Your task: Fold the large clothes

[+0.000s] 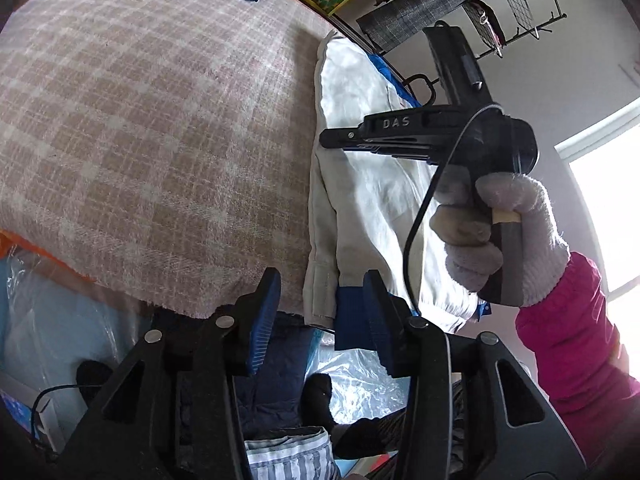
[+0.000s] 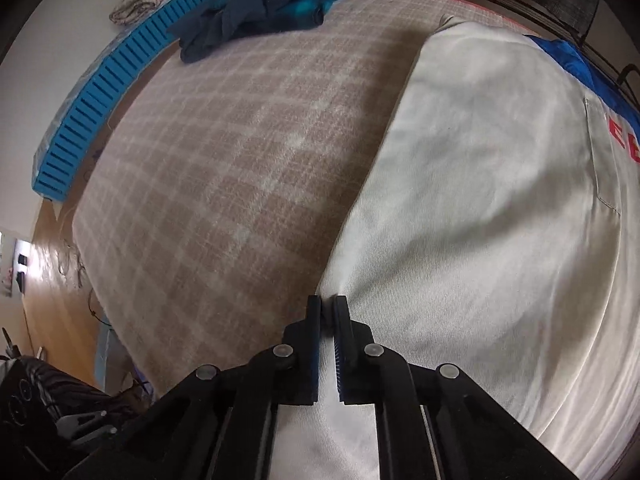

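Observation:
A large white garment (image 2: 480, 208) with a blue panel and red letters lies on the plaid beige blanket (image 2: 240, 168), along its right side. My right gripper (image 2: 327, 308) is shut on the garment's left edge, cloth pinched between its pads. In the left wrist view the same garment (image 1: 360, 184) runs down the blanket's (image 1: 140, 140) right side to its near edge. My left gripper (image 1: 320, 292) is open and empty, just in front of the garment's near hem. The right gripper (image 1: 332, 140) shows there too, held by a gloved hand, its tip on the garment.
A dark blue-teal pile of clothes (image 2: 264, 4) lies at the blanket's far end. A blue slatted board (image 2: 120, 92) runs along the left side. Bags and clothes (image 1: 280, 380) lie on the floor below the blanket's near edge. A wire rack (image 1: 500, 8) stands at far right.

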`<state>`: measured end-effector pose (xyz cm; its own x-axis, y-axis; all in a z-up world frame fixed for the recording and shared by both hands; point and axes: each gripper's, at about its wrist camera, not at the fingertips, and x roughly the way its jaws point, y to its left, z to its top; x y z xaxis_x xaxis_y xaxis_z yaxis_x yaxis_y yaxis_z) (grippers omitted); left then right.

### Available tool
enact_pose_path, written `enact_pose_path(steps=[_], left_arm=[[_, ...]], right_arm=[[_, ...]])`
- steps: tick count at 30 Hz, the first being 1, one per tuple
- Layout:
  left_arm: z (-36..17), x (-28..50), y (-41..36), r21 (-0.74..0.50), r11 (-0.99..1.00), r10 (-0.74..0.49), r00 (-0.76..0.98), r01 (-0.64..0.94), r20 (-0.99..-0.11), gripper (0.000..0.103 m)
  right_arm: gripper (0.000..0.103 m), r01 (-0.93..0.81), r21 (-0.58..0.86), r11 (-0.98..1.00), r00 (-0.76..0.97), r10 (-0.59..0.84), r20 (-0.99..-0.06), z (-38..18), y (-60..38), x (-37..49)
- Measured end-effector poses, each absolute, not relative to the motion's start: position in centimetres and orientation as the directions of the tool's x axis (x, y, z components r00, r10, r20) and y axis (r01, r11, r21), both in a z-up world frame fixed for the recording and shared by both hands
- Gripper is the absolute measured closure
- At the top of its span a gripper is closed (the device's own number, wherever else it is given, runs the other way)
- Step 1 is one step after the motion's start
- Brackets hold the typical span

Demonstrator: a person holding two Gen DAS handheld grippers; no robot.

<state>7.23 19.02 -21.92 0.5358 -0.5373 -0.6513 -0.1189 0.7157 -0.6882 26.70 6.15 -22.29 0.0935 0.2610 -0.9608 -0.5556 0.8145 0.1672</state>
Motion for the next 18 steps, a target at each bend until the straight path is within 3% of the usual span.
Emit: enact_pose_path(steps=[2, 5, 10, 13, 16, 18], left_arm=[[-21.8, 7.2, 18.5, -0.688, 0.719, -0.549, 0.526, -0.098, -0.65, 0.057], [-21.9, 7.1, 17.4, -0.672, 0.737, -0.553, 0.506, -0.074, -0.662, 0.057], [-22.9, 7.5, 15.5, -0.656, 0.751, -0.558, 0.455, -0.079, -0.694, 0.043], [-23.6, 7.9, 15.0, -0.653, 0.75, -0.555, 0.439, -0.102, -0.706, 0.04], [-24.2, 8.4, 14.4, -0.639, 0.762, -0.546, 0.431, -0.102, -0.719, 0.04], [-24.4, 8.6, 13.8, -0.617, 0.781, -0.529, 0.422, -0.098, -0.736, 0.057]], right_arm=[[0.087, -0.574, 0.168, 0.802, 0.083, 0.261, -0.962, -22.3, 5.8, 26.3], [0.079, -0.573, 0.212, 0.791, 0.091, 0.319, -0.943, -20.4, 3.5, 25.3], [0.077, -0.547, 0.308, 0.778, 0.104, 0.429, -0.897, -17.5, -1.9, 23.1], [0.077, -0.536, 0.336, 0.775, 0.129, 0.468, -0.874, -15.8, -4.8, 22.3], [0.069, -0.553, 0.327, 0.766, 0.175, 0.491, -0.853, -13.8, -6.1, 22.5], [0.063, -0.569, 0.296, 0.768, 0.214, 0.485, -0.848, -12.4, -6.0, 23.5]])
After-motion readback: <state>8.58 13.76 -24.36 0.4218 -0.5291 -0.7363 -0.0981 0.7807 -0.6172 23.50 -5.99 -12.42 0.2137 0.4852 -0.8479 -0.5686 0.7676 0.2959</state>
